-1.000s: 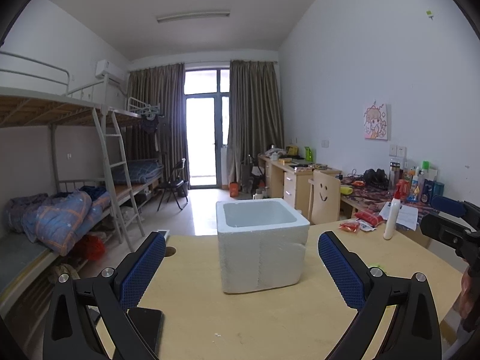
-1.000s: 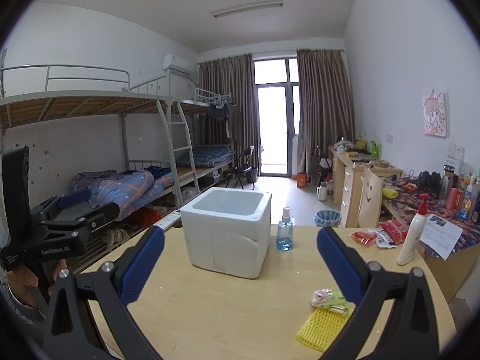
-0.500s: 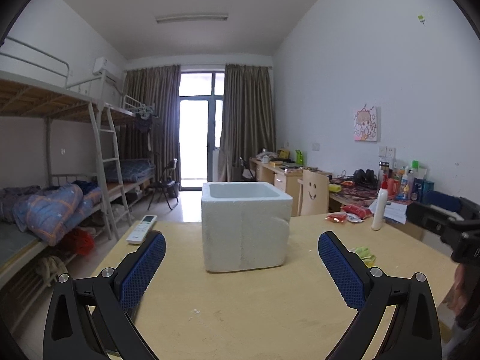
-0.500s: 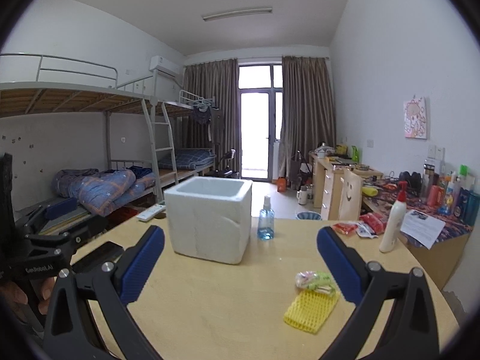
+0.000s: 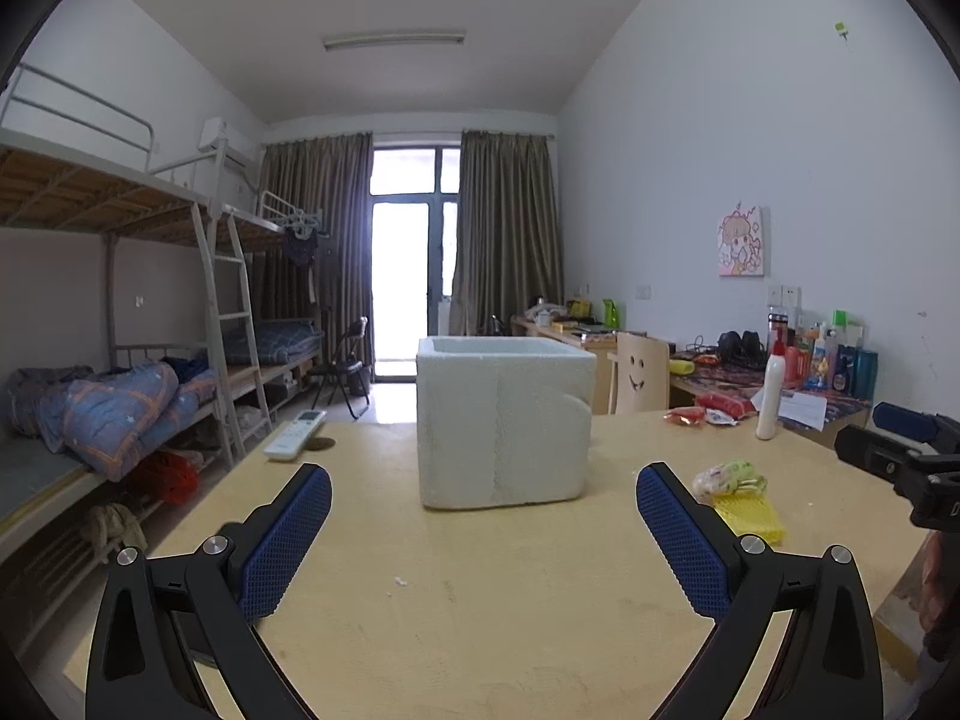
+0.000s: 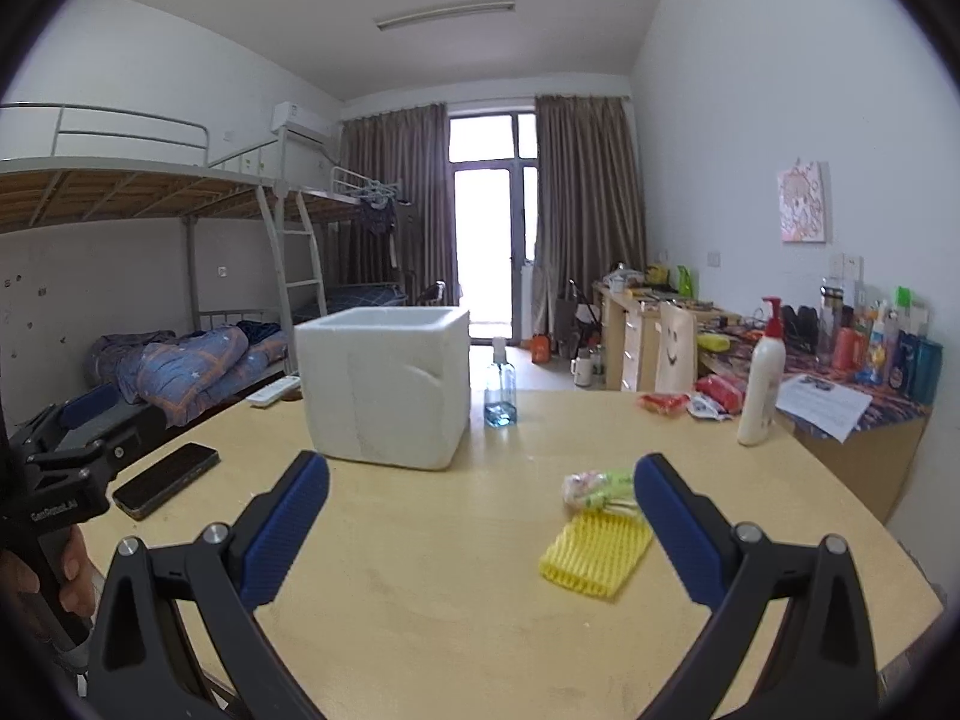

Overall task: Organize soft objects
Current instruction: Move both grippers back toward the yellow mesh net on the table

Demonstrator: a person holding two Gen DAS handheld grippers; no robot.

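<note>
A white foam box (image 5: 504, 420) (image 6: 387, 384) stands open-topped on the wooden table. A yellow foam net sleeve (image 6: 597, 549) (image 5: 750, 516) lies flat on the table, with a crumpled pink-and-green soft bundle (image 6: 597, 486) (image 5: 729, 477) just behind it. My left gripper (image 5: 483, 516) is open and empty, facing the box. My right gripper (image 6: 480, 510) is open and empty, low over the table; the sleeve lies by its right finger. The left gripper also shows at the left edge of the right wrist view.
A black phone (image 6: 165, 480) lies at the table's left. A blue spray bottle (image 6: 500, 384) stands behind the box. A white pump bottle (image 6: 761, 384), red snack packets (image 6: 663, 402) and a remote (image 5: 294, 433) sit near the far edges. A cluttered desk stands right.
Both grippers have dropped lower toward the table, so the box now shows side-on. The right gripper has come closer to the yellow sleeve. Both stay open.
</note>
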